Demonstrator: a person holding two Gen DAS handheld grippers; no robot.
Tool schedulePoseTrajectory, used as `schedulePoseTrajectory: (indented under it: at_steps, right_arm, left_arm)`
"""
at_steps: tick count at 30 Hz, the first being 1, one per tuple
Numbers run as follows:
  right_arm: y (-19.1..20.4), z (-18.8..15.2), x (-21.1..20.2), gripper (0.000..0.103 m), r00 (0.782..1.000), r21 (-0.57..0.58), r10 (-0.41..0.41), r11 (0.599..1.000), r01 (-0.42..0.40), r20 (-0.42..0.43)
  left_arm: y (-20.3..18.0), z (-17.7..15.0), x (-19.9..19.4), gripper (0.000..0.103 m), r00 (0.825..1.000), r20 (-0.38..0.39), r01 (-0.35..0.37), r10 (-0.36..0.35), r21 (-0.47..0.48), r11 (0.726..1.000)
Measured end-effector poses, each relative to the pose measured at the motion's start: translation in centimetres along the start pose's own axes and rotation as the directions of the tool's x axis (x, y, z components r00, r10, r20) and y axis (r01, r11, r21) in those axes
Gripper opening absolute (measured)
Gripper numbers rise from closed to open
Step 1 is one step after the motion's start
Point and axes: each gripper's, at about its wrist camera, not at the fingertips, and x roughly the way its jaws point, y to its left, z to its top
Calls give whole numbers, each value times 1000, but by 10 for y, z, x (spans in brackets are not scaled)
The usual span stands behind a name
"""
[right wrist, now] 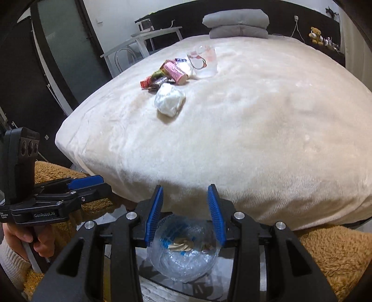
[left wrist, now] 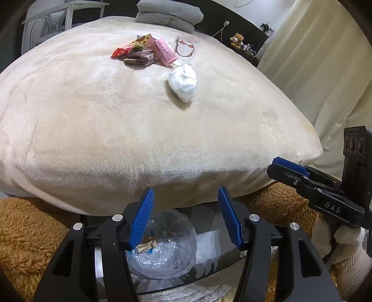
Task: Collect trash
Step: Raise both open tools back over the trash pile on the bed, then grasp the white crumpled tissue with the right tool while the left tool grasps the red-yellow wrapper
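Note:
A pile of snack wrappers (left wrist: pixel 141 51) (right wrist: pixel 165 74), red, pink and brown, lies far out on the cream bed cover (left wrist: pixel 116 130) (right wrist: pixel 255 139). Beside the pile stands a clear plastic cup (left wrist: pixel 186 46) (right wrist: pixel 204 61), and nearer to me lies a white crumpled bag (left wrist: pixel 183 82) (right wrist: pixel 169 101). Below the bed's edge is a clear plastic bag (left wrist: pixel 167 257) (right wrist: pixel 186 260) with paper scraps inside. My left gripper (left wrist: pixel 186 216) (right wrist: pixel 86 183) hangs above that bag, open, nothing between its blue pads. My right gripper (right wrist: pixel 185 215) (left wrist: pixel 288 166) is beside it, also open and holding nothing.
Grey folded pillows (left wrist: pixel 167 14) (right wrist: pixel 237 24) lie at the bed's head. A white table and chair (right wrist: pixel 139 44) stand to the left, a curtain (left wrist: pixel 313 58) to the right. Brown fluffy fabric (left wrist: pixel 28 232) (right wrist: pixel 337 255) flanks the bag. A person's hand (right wrist: pixel 25 234) grips the left handle.

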Motion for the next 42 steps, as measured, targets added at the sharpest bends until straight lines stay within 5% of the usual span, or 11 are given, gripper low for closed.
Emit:
schedulePoseTrajectory:
  at_steps: [9,13,16,23,27,33,36,42]
  right_arm:
    - [0,44,17,46,1000,-56,26,998,-25,4]
    - [4,63,30,56,999,-83,42,996,-42,-2]
    - [5,76,41,65,999,-87,47,995,-48,-7]
    - [5,108,72,71,997,-99,75,992,-78,-30]
    - [7,122,94,80,995,-112,85,990,-90,-52]
    - [14,135,123,80,990,-140,101,984,-114,-96]
    - [22,136,132,80,990,-171,89,979,-106,-108]
    - [26,142,147,80,988,-195,93,974,-117,-126]
  left_arm:
    - [15,46,-26,56,995,101,-26,23,28,999]
    - [21,65,-28,56,993,112,-33,28,42,999]
    - [32,80,-27,72,992,125,-31,28,22,999]
    - [61,122,-20,73,992,128,28,-20,-55,998]
    - [80,150,-15,94,988,155,20,-6,-88,996]
    - [108,183,3,95,985,154,108,-82,-164,981]
    - [120,197,9,95,980,193,93,-51,-211,973]
    - [145,222,44,95,983,151,150,-109,-297,943]
